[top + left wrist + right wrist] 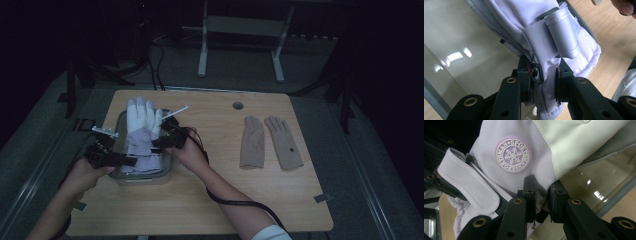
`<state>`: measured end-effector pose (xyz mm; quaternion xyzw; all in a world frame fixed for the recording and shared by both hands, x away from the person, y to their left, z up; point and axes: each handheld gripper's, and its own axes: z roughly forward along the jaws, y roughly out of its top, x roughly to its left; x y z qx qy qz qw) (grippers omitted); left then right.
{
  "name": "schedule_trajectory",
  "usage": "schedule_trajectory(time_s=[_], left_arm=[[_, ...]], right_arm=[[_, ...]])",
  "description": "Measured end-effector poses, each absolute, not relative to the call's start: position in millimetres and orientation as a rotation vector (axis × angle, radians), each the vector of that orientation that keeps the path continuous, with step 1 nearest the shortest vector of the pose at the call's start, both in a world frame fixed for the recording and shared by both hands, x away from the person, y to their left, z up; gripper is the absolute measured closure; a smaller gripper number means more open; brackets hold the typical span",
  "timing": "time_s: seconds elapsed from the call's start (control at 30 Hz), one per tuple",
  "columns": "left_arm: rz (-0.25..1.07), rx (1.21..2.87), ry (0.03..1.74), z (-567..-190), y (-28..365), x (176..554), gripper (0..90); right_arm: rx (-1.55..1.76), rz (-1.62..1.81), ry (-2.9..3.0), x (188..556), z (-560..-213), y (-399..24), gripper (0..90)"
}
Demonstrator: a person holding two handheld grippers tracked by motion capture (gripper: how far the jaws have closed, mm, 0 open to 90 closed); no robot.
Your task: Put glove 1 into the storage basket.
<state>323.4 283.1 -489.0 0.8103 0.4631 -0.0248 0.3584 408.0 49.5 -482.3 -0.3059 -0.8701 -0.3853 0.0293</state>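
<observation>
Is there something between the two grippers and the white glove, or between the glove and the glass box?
Nothing visible is in the way. The left gripper and the right gripper are each shut on the cuff of the white glove, and the glove lies directly over the glass box with nothing between them.

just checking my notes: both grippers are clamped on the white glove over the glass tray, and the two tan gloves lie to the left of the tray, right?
Not quite. The tan gloves lie to the right of the glass tray, as the high view shows. The rest holds: the left gripper and the right gripper are both clamped on the white glove over the tray.
</observation>
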Motion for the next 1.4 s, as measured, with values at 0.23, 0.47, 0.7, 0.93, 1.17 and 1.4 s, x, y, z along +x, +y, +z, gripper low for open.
schedule_trajectory(time_s=[0.23,0.47,0.7,0.93,1.17,1.4], left_arm=[[-0.084,2.086,1.211,-500.4,284.2,322.8,67.1],[-0.093,2.088,1.255,-504.6,282.6,324.8,59.0],[-0.014,2.205,1.289,-503.9,268.9,325.7,57.4],[-0.017,2.190,1.328,-504.1,268.9,327.2,57.4],[0.065,2.256,1.381,-504.8,258.3,330.1,54.0],[0.137,2.177,1.381,-497.7,262.1,321.1,45.8]], right_arm=[[-0.977,-1.129,-2.697,404.4,-494.7,53.3,78.3],[-1.008,-1.080,-2.702,403.9,-500.1,55.4,78.7],[-1.029,-0.976,-2.717,406.2,-507.4,59.6,78.0],[-1.009,-0.950,-2.746,408.0,-501.4,61.2,67.4],[-0.980,-1.077,-2.760,406.1,-482.8,51.6,42.0],[-0.919,-1.229,-2.727,403.6,-463.1,34.0,31.0]])
